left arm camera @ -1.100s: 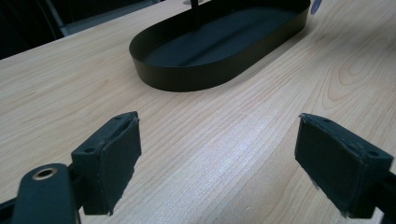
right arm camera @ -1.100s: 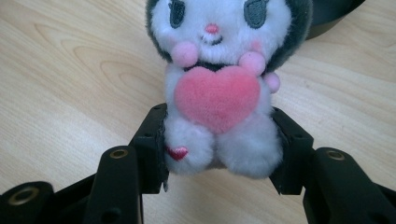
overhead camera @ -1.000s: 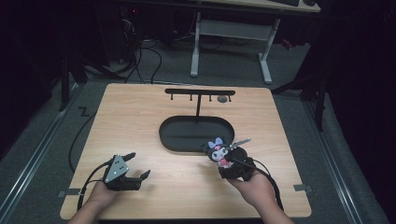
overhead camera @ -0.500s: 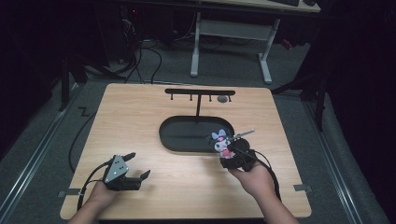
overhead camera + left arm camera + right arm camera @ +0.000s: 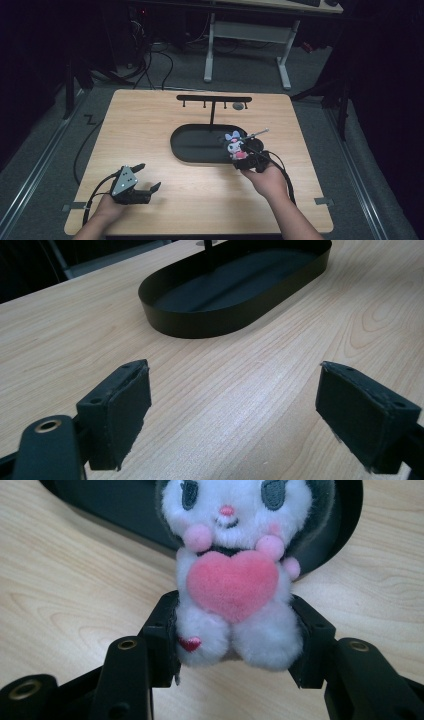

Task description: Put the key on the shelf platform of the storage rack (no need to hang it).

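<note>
Lifting now: right tongs [image 5: 232, 645], clamped on the plush toy [image 5: 230, 575], have climbed toward the hook stand [image 5: 214, 100]; left tongs [image 5: 232, 415] gape idle, tray [image 5: 210, 322] ahead.

White plush toy [image 5: 232, 570] with pink heart, grey-black hood and small red heart on one foot, beside matte black oval tray [image 5: 200, 145] on pale wood-grain worktop [image 5: 150, 125]; black gripper [image 5: 230, 645] pads either side.

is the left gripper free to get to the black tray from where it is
Probably yes. The left gripper is open and holds nothing, and only bare wood lies between it and the black tray.
</note>
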The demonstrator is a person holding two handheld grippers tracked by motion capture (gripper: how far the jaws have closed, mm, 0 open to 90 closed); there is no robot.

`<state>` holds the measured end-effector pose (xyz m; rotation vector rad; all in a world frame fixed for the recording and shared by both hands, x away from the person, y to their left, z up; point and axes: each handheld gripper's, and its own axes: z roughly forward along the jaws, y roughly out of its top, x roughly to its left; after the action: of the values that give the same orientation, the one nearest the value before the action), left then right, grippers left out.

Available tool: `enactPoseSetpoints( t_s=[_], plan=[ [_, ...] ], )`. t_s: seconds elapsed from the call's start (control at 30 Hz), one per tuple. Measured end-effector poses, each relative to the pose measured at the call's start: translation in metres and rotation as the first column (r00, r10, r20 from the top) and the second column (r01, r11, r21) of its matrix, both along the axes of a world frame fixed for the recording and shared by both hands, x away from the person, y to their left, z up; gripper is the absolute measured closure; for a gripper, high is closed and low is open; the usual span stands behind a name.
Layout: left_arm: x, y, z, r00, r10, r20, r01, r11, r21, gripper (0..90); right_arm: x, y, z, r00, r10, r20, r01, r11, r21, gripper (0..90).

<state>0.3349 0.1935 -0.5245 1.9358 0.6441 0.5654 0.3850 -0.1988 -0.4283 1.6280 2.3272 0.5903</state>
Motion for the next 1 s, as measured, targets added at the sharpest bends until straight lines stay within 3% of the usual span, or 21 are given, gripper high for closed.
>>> enactPoseSetpoints(
  t_s=[0.43,1.0],
  plan=[
    [0.0,0.0,0.0,1.0,0.0,0.0,0.0,1.0,-0.002,15.4,0.025,0.001,-0.003,0.9995,-0.031,-0.005,0.031,1.0,0.001,48.4],
    [0.0,0.001,0.0,1.0,-0.001,0.001,0.001,1.0,-0.001,15.4,0.04,0.002,-0.002,0.9987,-0.05,-0.003,0.05,0.999,0.003,48.5]
  ],
)
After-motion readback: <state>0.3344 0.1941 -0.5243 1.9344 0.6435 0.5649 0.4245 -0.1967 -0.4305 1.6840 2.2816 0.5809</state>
